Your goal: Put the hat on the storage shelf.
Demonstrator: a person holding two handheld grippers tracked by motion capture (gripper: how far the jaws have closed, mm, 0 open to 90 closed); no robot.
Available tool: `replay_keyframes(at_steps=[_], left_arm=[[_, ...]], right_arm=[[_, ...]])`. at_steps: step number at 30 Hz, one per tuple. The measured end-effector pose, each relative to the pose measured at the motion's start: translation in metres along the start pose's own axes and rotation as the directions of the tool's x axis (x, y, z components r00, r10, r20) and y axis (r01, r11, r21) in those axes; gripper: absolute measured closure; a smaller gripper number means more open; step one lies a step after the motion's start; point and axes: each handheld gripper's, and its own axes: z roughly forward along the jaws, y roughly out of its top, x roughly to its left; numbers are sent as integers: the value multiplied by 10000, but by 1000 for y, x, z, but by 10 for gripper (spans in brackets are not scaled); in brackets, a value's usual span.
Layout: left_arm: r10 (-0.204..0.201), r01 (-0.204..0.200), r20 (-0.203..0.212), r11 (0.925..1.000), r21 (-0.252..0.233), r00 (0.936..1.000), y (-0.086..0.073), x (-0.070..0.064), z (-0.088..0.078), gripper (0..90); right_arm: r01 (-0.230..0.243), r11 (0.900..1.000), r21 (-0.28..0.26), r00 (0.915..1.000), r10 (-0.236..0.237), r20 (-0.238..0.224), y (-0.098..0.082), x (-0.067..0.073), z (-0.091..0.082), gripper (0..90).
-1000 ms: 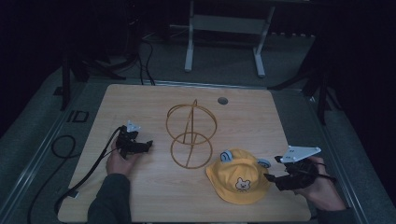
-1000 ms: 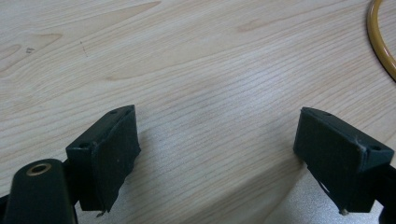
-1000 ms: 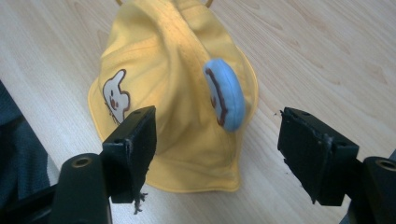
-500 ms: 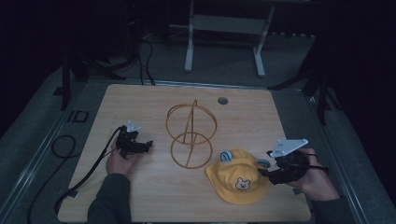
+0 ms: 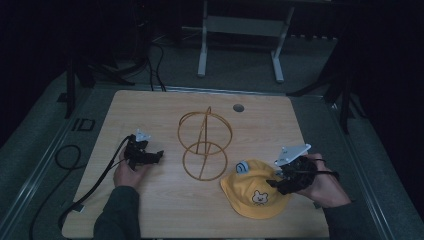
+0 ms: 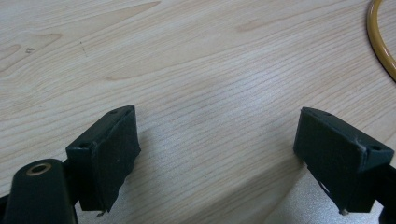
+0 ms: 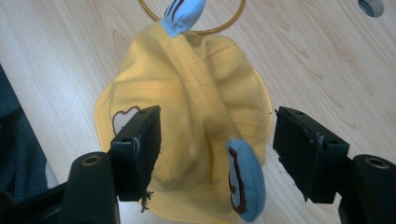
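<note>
A yellow cap [image 5: 252,192] with blue ears and a bear patch lies on the table's near right. In the right gripper view the cap [image 7: 196,116] lies under and between my jaws, one blue ear [image 7: 245,179] close to the right-hand jaw. My right gripper [image 5: 274,181] [image 7: 217,149] is open over the cap's right side. Its jaws have just closed a little, and the pads stand clear of the cloth. My left gripper [image 5: 156,155] [image 6: 217,154] rests open on bare wood at the left. A gold wire stand [image 5: 204,142] rises between the two grippers.
The wooden table [image 5: 150,110] has a round cable hole [image 5: 238,107] near its far edge. A black cable [image 5: 65,155] trails off the left side. A metal frame [image 5: 240,25] stands on the floor beyond. The gold ring's edge [image 6: 376,42] lies right of the left gripper.
My right gripper has moved left across the table and now reaches over the cap's right side. The left gripper, cap and wire stand have stayed put.
</note>
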Motion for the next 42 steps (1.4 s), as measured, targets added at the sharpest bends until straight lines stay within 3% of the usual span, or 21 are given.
replay_keyframes(at_steps=[10, 17, 30, 36, 42], left_arm=[[0, 0, 0, 10000, 0, 10000, 0, 0, 0, 139], [-6, 6, 0, 10000, -7, 10000, 0, 0, 0, 139], [-4, 4, 1, 10000, -4, 10000, 0, 0, 0, 139], [2, -2, -1, 10000, -1, 10000, 0, 0, 0, 139], [3, -3, 0, 10000, -1, 10000, 0, 0, 0, 139]], right_arm=[[321, 9989, 335, 9991, -312, -284, 9, 0, 13, 347], [700, 9949, 726, 9963, -662, -541, 17, 1, 22, 413], [671, 9873, 1439, 9941, -539, -937, 23, -3, 42, 498], [875, 9829, 1618, 9903, -683, -1209, 24, -2, 45, 665], [1138, 9796, 1658, 9850, -894, -1477, 24, -1, 43, 724]])
